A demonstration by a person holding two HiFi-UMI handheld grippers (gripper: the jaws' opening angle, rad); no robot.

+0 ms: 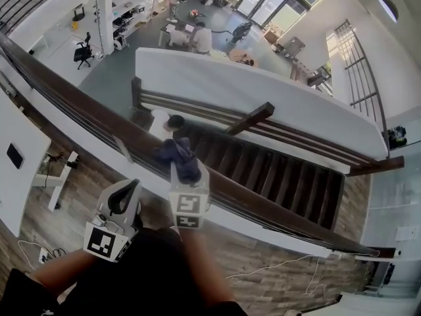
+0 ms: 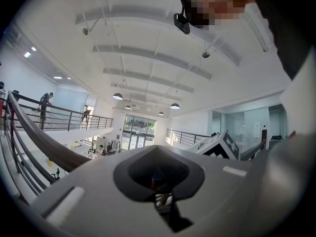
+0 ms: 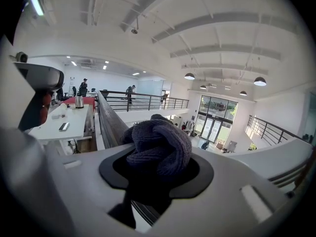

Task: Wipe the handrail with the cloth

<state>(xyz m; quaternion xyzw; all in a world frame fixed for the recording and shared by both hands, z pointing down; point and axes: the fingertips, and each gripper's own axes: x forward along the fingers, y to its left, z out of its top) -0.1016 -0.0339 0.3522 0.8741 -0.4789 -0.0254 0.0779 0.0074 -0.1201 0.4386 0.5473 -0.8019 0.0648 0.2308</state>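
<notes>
A dark wooden handrail (image 1: 79, 104) runs diagonally from upper left to lower right in the head view. My right gripper (image 1: 186, 171) is shut on a bunched dark blue-grey cloth (image 1: 176, 154), and the cloth rests on top of the rail. In the right gripper view the cloth (image 3: 159, 141) bulges out of the right gripper (image 3: 157, 169), with the handrail (image 3: 110, 125) stretching away behind it. My left gripper (image 1: 131, 184) hangs off the rail on my side, tilted upward, shut and holding nothing. In its own view the left gripper (image 2: 160, 176) points at the ceiling, and the handrail (image 2: 44, 144) passes on the left.
Beyond the rail a dark staircase (image 1: 276, 176) drops to a lower floor where people sit at desks (image 1: 197, 38). A white table (image 1: 56, 176) stands on the wooden floor at my left. A thin cable (image 1: 276, 268) lies on the floor at right.
</notes>
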